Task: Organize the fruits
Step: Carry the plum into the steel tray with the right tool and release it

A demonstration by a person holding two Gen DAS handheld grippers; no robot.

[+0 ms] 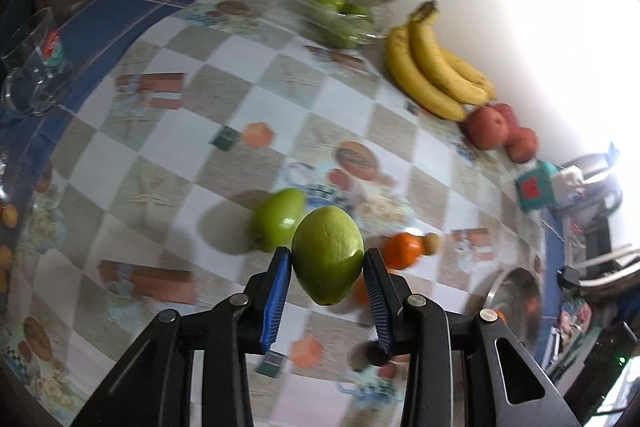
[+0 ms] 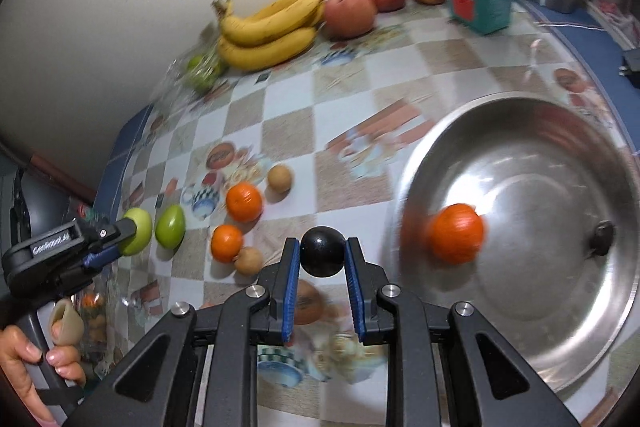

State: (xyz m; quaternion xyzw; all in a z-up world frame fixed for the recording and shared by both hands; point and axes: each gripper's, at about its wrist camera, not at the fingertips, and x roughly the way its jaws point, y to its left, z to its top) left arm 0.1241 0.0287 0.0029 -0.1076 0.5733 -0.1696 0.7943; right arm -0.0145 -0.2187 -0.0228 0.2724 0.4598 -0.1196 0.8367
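While its "GenRobot.AI"-marked left tool (image 2: 126, 237) grips a green fruit (image 1: 327, 254), the right tool (image 2: 322, 253) clamps a black fruit (image 2: 322, 251).

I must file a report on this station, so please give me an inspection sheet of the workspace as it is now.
Surface: table under a checked, printed cloth.
Job's things: steel tray holds one orange and a small dark fruit; loose on the cloth are a green fruit, two oranges and two small brown fruits; bananas and red apples lie by the wall.
Clutter: teal box, glass cup, clear bag of green fruits.
Grippers: left gripper shut on a green fruit; right gripper shut on a dark round fruit.
Cables: thin cord at the far right.
Surroundings: pale wall.
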